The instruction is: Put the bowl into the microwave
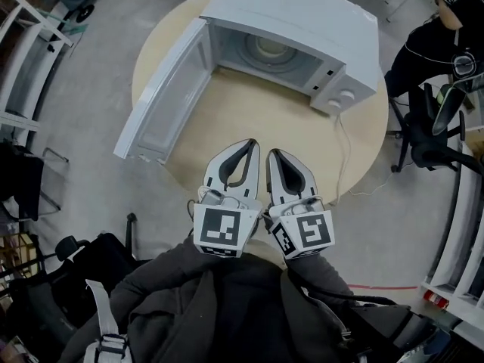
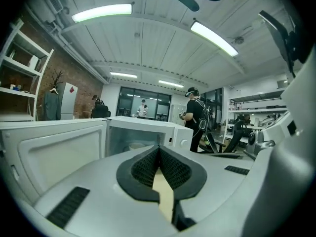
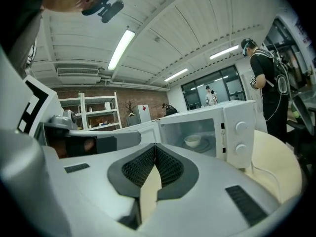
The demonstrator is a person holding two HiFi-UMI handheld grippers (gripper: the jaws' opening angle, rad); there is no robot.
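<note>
Now bowl (image 3: 192, 141) inside open microwave (image 1: 302, 13) — left gripper (image 1: 248, 144), right gripper (image 1: 273, 154) closed.

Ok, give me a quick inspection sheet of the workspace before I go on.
Surface: round wooden table, carries the microwave.
Job's things: microwave, door open; bowl already inside it.
Clutter: nothing seen.
Grippers: left claw and right claw shut, empty, side by side over the near table edge.
Cables: microwave cord trails off the table's right edge.
Surroundings: person seated at right, office chair, shelving.
</note>
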